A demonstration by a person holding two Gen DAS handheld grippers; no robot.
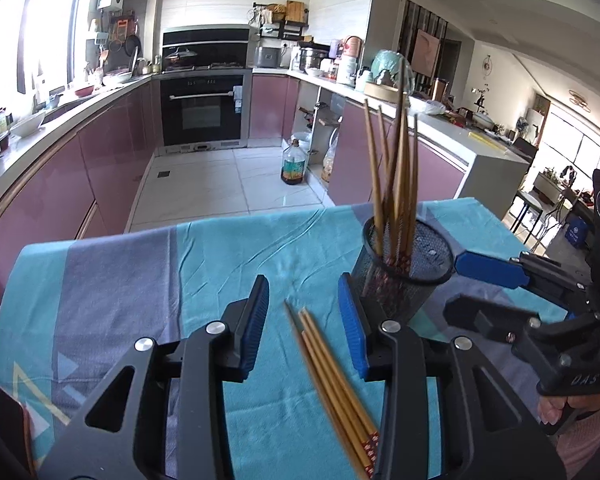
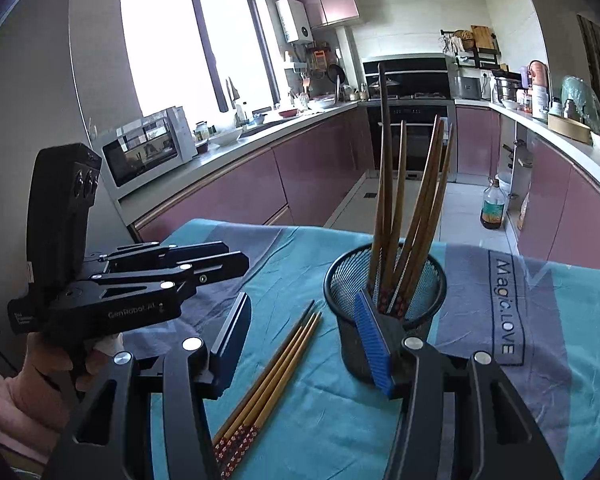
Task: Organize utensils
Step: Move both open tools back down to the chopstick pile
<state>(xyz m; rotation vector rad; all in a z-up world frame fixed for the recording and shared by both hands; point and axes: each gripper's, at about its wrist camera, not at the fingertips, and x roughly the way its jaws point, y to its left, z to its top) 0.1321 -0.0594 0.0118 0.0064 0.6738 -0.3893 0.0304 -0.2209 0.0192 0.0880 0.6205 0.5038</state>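
Observation:
A few loose wooden chopsticks [image 1: 332,380] [image 2: 272,384] lie together on the cloth, their patterned red ends toward me. To their right stands a black mesh cup [image 1: 400,276] [image 2: 384,312] holding several upright chopsticks [image 1: 396,168] [image 2: 416,208]. My left gripper [image 1: 303,284] is open just above the tips of the loose chopsticks, pads touching nothing. My right gripper [image 2: 300,298] is open too, over the same chopsticks, with its right finger in front of the cup. Each gripper shows in the other's view, the right [image 1: 452,284] beside the cup and the left [image 2: 236,254] at the left.
The table wears a teal and grey cloth [image 1: 140,280] [image 2: 540,320], and its far edge drops to a tiled kitchen floor. Pink cabinets and counters run along both sides, with an oven behind. An oil bottle [image 1: 293,164] stands on the floor.

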